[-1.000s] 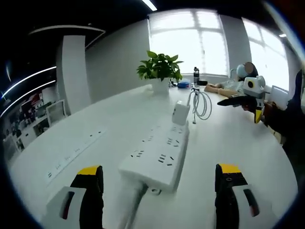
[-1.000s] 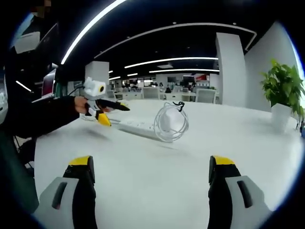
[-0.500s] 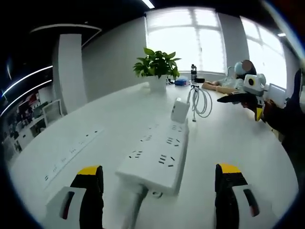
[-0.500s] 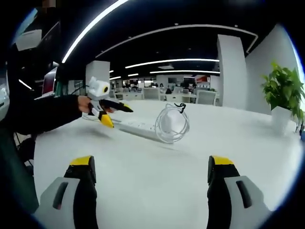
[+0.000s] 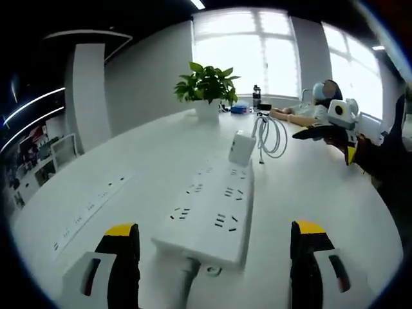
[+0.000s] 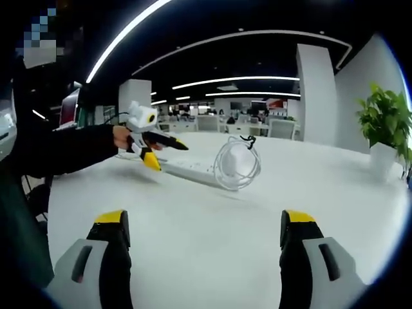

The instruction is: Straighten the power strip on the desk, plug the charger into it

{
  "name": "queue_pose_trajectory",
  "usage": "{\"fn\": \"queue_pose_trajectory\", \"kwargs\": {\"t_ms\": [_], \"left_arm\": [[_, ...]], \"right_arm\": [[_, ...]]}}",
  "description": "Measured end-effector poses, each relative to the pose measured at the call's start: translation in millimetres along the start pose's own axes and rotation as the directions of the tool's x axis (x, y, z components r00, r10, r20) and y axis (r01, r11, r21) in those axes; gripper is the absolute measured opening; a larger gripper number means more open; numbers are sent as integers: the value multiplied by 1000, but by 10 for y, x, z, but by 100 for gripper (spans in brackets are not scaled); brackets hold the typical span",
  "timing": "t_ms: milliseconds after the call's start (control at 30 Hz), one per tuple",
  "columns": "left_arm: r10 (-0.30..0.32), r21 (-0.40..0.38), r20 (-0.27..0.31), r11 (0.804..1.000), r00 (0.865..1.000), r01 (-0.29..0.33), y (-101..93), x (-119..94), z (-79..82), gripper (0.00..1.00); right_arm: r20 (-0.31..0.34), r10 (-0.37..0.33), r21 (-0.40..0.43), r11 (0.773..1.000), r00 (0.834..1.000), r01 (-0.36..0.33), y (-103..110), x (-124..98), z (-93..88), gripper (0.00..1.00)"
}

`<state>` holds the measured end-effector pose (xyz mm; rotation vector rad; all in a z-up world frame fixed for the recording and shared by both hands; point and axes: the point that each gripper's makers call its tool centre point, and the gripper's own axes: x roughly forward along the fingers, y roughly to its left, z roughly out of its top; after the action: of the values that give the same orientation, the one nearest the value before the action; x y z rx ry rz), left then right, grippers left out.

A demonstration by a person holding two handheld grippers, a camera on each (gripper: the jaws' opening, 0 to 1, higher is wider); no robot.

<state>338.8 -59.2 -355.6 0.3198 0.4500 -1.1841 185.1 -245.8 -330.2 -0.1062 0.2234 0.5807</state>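
Power strip [image 5: 209, 212] lies between left gripper [image 5: 214, 248] fingers; no legible markings.

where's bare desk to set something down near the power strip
Bare white desk lies between the right gripper and the white power strip. Another open patch lies between the strip and the flush socket row in the desk. It is crowded at the strip's far end: white charger, coiled white cable, with the potted green plant beyond.
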Motion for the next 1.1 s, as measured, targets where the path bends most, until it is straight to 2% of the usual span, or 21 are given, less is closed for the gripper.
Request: {"fn": "queue_pose_trajectory", "kwargs": {"t_ms": [300,600,800,1033,1100], "left_arm": [[-17,13,-11,1000,1000,18,33,24,53,99],[-48,17,-14,999,999,48,34,127,99,99],[-75,18,-12,997,997,75,15,224,117,99],[-103,25,-20,994,994,103,-38,245,121,99],[-114,27,-26,993,993,114,-43,248,127,97]], "right_arm": [[-1,21,1,1000,1000,-21,52,27,9,96],[0,10,-3,1000,1000,-10,23,-7,11,95],[-5,11,3,1000,1000,-11,11,-30,-2,95],[-11,15,6,1000,1000,-15,10,-12,-23,95],[-12,16,6,1000,1000,-16,13,-7,-26,95]]}}
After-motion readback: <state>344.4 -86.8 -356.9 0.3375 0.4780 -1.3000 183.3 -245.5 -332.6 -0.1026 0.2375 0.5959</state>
